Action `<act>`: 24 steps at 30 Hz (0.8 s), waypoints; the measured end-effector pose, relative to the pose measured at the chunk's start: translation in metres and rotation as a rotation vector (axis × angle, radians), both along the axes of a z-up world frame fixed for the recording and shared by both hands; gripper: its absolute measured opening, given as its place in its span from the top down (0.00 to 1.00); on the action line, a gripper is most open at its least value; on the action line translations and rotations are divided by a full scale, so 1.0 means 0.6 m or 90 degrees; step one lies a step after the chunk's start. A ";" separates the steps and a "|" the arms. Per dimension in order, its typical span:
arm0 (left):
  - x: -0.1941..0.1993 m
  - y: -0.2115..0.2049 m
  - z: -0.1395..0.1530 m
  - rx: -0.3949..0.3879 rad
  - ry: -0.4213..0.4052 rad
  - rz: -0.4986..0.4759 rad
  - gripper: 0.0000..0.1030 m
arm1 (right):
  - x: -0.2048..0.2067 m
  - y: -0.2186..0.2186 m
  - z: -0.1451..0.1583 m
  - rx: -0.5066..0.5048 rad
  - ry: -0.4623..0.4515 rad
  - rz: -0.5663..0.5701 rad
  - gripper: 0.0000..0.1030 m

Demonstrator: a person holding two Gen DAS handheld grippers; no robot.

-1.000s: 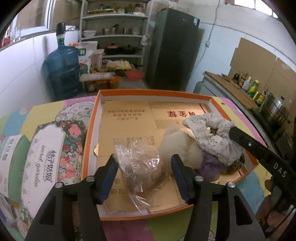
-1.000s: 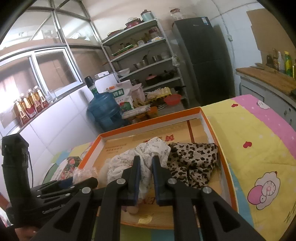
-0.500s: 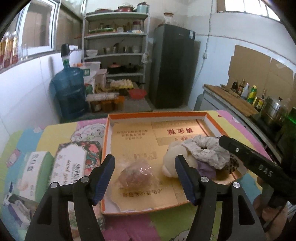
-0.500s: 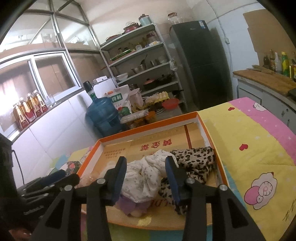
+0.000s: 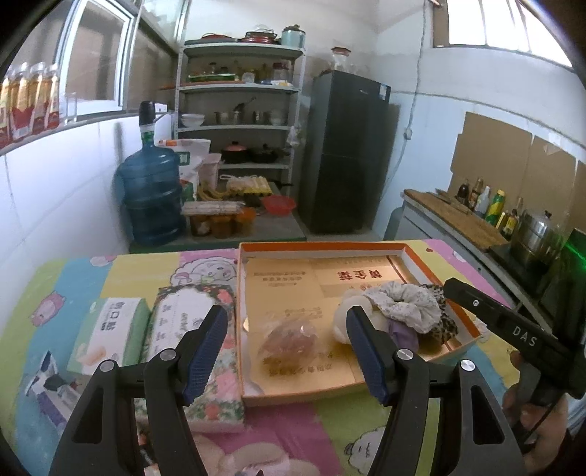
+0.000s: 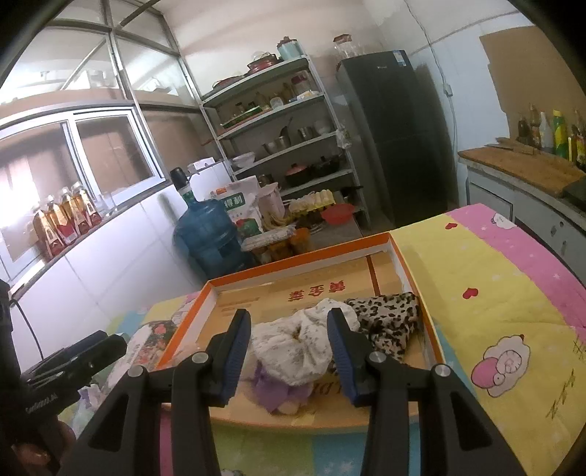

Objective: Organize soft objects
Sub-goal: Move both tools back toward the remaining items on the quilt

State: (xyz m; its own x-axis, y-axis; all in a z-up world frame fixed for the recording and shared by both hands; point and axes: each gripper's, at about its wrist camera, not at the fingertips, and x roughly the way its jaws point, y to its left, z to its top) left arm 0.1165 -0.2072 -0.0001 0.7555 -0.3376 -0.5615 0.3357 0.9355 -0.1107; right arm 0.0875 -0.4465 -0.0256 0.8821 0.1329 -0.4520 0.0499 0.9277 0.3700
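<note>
Left wrist view: left gripper (image 5: 285, 342) withdrawn, jaws widened, empty; clear-wrapped brown bundle (image 5: 289, 338) lies released in shallow orange cardboard tray (image 5: 322, 246). Right gripper (image 6: 289, 351) (jaws just parted) has released white floral scrunchie (image 6: 306, 344).

a white tiled wall (image 5: 55, 205) runs along the left under a window (image 5: 99, 62), with bottles (image 6: 62, 216) lined on its sill. a metal shelf (image 5: 238, 121) against the back wall holds pots, bowls and jars. a dark fridge (image 5: 344, 153) stands just beside it on the right. a blue water jug (image 5: 150, 197) sits low near the shelf. on the right a counter (image 5: 457, 219) carries bottles and a steel pot, cardboard (image 5: 512, 153) on the wall behind. daylight enters through a high window (image 5: 498, 22).
</note>
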 end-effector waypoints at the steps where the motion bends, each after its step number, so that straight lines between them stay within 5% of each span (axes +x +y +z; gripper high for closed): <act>1: -0.003 0.006 0.000 -0.003 0.001 0.001 0.33 | -0.004 0.003 0.003 -0.002 0.000 0.001 0.58; 24: -0.070 0.165 0.002 -0.023 -0.010 0.069 0.33 | -0.062 0.124 0.050 -0.042 0.005 0.043 0.52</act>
